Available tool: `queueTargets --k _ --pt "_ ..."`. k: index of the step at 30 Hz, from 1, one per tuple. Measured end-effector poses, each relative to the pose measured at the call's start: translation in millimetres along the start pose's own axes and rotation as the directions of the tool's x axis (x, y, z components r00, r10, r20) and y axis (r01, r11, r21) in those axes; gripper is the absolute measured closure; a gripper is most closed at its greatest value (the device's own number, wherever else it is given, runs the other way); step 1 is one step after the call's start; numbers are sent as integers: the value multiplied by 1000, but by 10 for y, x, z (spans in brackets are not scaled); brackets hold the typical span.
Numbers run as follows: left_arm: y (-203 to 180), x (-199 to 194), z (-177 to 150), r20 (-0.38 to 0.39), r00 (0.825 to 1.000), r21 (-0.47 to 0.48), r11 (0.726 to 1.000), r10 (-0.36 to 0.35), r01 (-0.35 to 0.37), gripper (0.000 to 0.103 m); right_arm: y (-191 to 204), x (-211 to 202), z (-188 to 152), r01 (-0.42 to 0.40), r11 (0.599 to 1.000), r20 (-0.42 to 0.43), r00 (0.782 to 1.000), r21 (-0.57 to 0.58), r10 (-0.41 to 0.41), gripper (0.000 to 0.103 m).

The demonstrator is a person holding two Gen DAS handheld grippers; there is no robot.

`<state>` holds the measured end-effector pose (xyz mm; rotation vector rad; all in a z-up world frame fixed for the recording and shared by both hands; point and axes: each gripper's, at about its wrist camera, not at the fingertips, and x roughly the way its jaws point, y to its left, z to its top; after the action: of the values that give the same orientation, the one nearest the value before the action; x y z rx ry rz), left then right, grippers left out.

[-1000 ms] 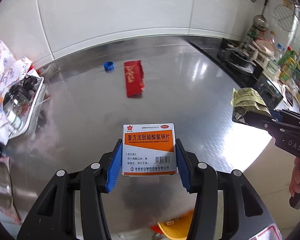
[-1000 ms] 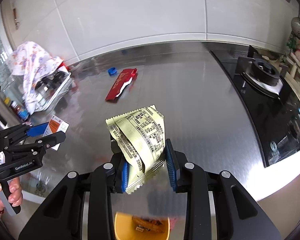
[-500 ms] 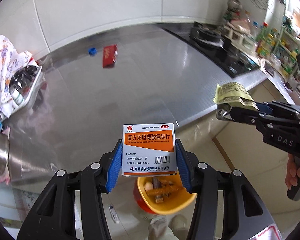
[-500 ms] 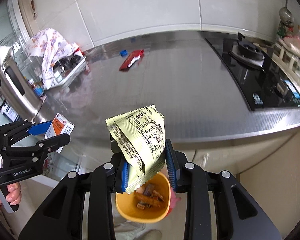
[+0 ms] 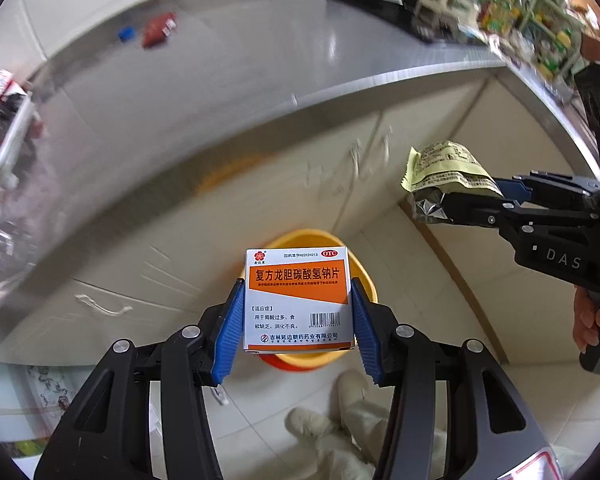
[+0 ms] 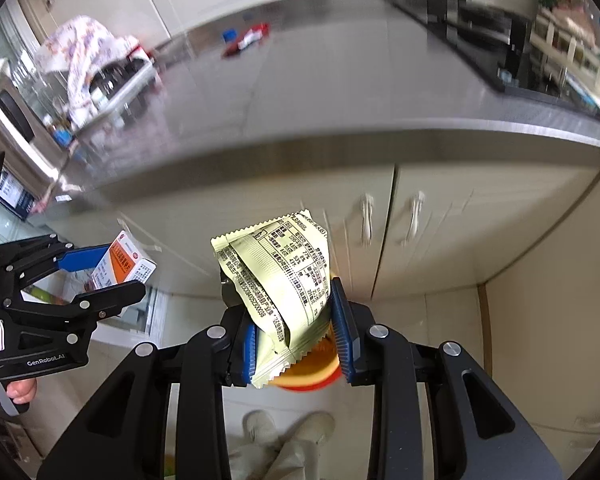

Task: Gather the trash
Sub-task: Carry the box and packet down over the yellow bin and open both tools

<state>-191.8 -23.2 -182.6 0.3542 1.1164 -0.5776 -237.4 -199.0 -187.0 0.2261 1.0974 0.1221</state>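
Observation:
My left gripper is shut on a white and orange medicine box, its blue pads pressing both sides. Behind the box on the floor stands a yellow bin, mostly hidden. My right gripper is shut on a crumpled pale yellow wrapper, above the same yellow bin. Each gripper shows in the other's view: the right gripper with the wrapper, the left gripper with the box. A red wrapper and a blue cap lie far back on the steel counter.
Cream cabinet doors with handles stand below the counter edge. A tray under a flowered cloth sits at the counter's left, a black stove at the right. The person's light shoes are on the tiled floor beside the bin.
Both grippers have drawn back from over the counter and sunk in front of the cabinets, tilting down. The yellow bin on the floor has come into view under them. Both grips are unchanged.

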Motion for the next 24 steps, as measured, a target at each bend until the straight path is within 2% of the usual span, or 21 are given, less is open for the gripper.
queueTargets --k 6,10,16,24 --pt "-34 530 -172 -92 995 47 998 -36 40 53 -24 463 -245 8 999 -111 994 -50 -13 70" --pt "-15 965 -282 -159 986 69 995 -54 66 53 -73 842 -353 14 995 -190 981 -97 -32 70" --pt "113 1575 -414 -253 966 78 994 -57 79 53 -117 1381 -440 -5 988 -295 955 -151 -40 70" --pt "209 2107 -534 -318 946 66 994 -58 84 53 -135 1965 -571 -46 978 -393 919 -202 -37 70"
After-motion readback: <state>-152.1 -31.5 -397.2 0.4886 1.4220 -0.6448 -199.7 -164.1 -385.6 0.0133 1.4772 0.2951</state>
